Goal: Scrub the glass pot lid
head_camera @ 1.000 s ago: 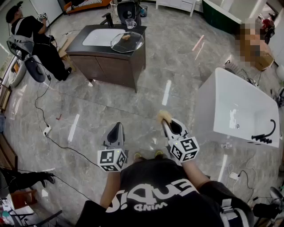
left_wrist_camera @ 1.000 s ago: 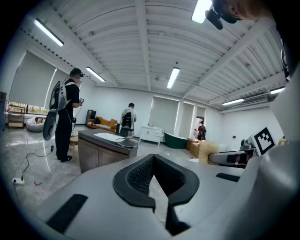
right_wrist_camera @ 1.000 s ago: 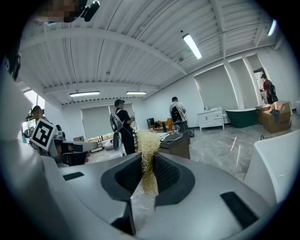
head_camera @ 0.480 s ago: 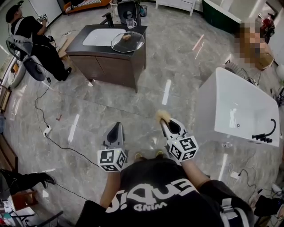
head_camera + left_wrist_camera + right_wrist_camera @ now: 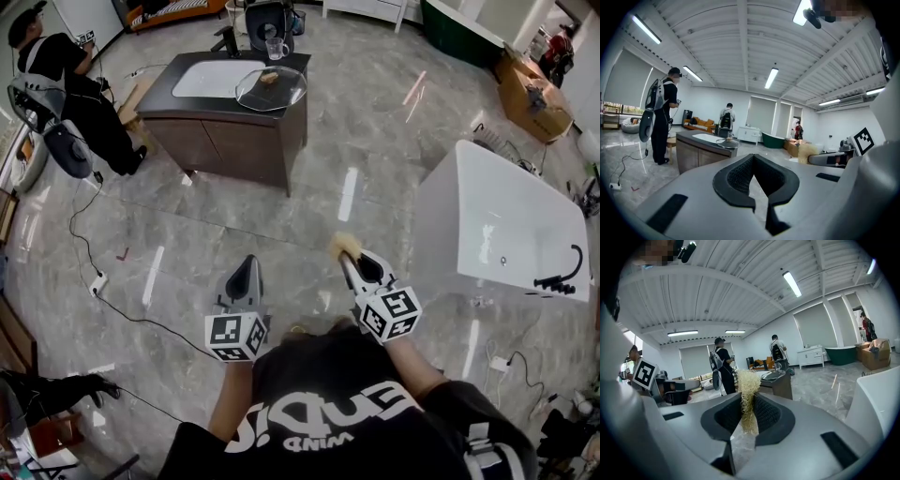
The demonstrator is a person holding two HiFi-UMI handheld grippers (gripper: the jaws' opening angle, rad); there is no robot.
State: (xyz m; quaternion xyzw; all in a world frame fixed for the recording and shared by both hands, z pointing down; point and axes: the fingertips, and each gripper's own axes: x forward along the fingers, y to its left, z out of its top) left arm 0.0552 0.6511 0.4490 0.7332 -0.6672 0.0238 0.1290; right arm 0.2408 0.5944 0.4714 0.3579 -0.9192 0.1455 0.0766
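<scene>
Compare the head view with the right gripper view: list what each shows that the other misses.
Only the head view: the wearer's black shirt, the power strip on the floor, and the white basin seen from above.

Only the right gripper view: the ceiling lights, and the pads closed on the straw-coloured scrubber.

Both: that scrubber in the right gripper, the left gripper, the dark vanity carrying the glass pot lid, and the white bathtub.

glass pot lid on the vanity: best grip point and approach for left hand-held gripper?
The brownish knob atop the glass pot lid, from above: the lid seems to lie dome-up on the counter, rim flat down. Left hand-held gripper is shut; open first.
</scene>
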